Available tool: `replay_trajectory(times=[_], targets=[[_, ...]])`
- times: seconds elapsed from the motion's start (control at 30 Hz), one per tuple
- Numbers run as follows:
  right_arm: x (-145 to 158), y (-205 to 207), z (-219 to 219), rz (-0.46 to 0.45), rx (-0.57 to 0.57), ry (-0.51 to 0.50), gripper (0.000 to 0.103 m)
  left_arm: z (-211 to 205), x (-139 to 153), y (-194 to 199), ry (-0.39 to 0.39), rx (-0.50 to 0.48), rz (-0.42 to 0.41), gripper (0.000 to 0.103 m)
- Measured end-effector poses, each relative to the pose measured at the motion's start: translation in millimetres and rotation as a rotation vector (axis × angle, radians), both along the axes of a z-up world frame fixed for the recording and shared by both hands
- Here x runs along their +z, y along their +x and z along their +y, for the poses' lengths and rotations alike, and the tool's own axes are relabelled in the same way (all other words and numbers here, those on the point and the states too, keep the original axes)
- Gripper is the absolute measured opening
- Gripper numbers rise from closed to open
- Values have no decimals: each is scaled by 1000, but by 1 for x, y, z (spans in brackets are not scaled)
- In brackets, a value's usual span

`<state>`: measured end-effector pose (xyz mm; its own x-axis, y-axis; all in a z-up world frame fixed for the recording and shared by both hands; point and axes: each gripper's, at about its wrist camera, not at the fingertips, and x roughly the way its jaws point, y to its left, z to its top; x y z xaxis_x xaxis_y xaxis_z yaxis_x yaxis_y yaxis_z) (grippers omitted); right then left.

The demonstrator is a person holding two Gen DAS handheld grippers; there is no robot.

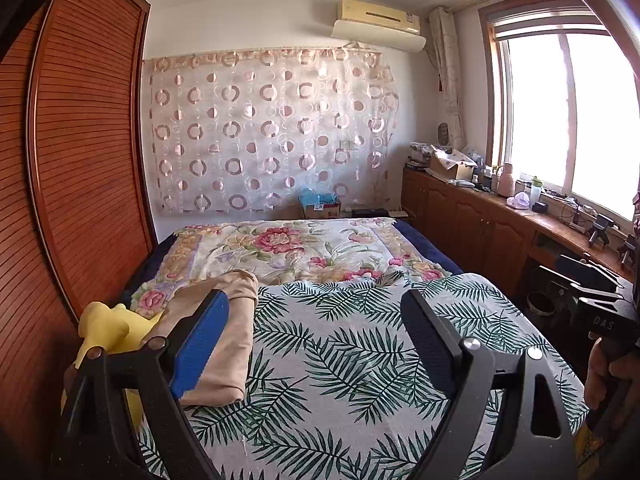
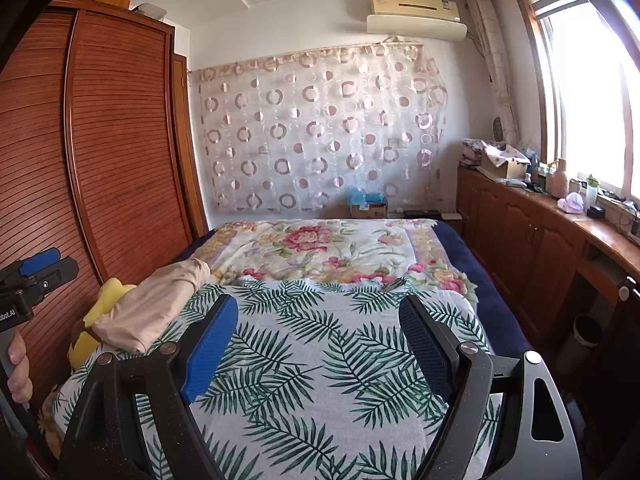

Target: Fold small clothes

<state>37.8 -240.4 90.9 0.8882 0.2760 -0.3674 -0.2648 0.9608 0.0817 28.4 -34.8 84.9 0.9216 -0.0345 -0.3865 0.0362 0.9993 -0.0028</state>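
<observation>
A folded beige garment (image 1: 224, 336) lies at the left side of the bed on the palm-leaf sheet (image 1: 340, 360); it also shows in the right wrist view (image 2: 156, 308). A yellow cloth item (image 1: 108, 328) lies beside it at the bed's left edge, also in the right wrist view (image 2: 108, 300). My left gripper (image 1: 316, 316) is open and empty above the sheet, its left finger over the beige garment. My right gripper (image 2: 318, 320) is open and empty above the sheet. The left gripper (image 2: 40, 268) shows at the far left of the right wrist view.
A floral quilt (image 1: 288, 248) covers the far half of the bed. A slatted wooden wardrobe (image 1: 80, 160) stands close on the left. A wooden cabinet (image 1: 480, 216) with clutter runs under the window on the right. A patterned curtain (image 1: 272, 128) hangs on the back wall.
</observation>
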Motion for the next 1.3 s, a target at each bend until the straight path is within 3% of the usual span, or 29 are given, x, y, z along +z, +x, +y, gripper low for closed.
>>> replay_trajectory(times=[1.3], targets=[[-1,4,-6,-6,10,-4,84,4,0,-2,-2,3,2,88]])
